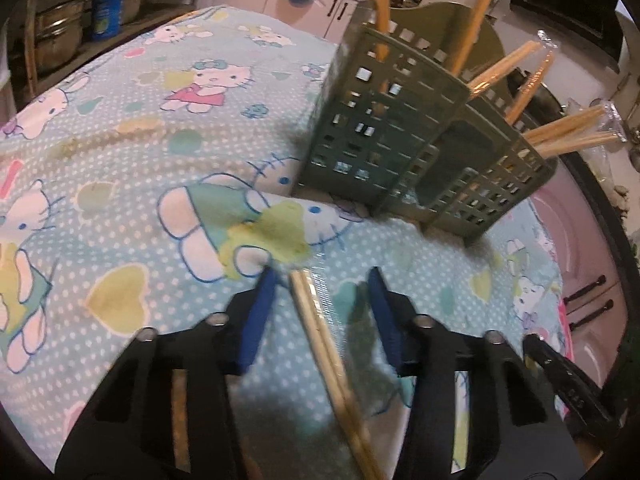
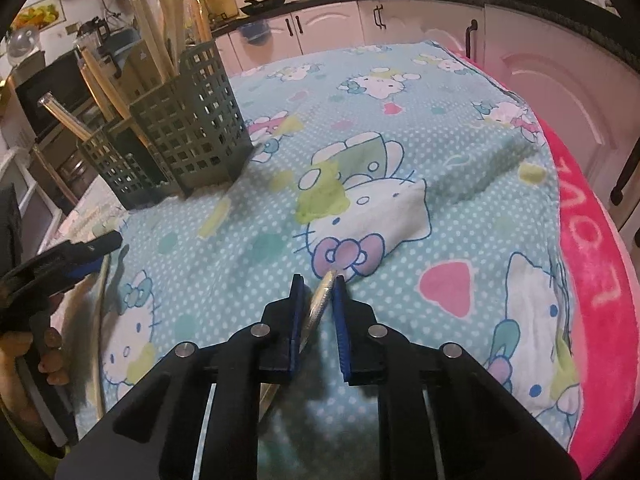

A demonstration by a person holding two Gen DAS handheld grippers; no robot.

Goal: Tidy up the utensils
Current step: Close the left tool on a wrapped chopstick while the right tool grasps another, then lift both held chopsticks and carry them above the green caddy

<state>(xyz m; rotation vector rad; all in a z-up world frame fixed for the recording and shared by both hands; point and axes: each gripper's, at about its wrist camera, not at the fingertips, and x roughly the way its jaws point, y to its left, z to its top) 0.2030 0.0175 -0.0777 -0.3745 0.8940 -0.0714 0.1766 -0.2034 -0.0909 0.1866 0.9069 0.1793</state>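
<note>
Near the desk's front edge, the left gripper (image 1: 322,276) straddles wrapped chopsticks (image 1: 320,332), jaws apart; light, stiff, slick in film, best pinched mid-length. The right gripper (image 2: 318,280) is clamped on a metal utensil (image 2: 320,304); thin, slippery, likely to pivot.

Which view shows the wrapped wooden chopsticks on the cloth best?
Left wrist: the wrapped wooden chopsticks lie centred between the left gripper's open blue fingers. The right wrist view shows only a pale sliver at its left edge, possibly them.
</note>
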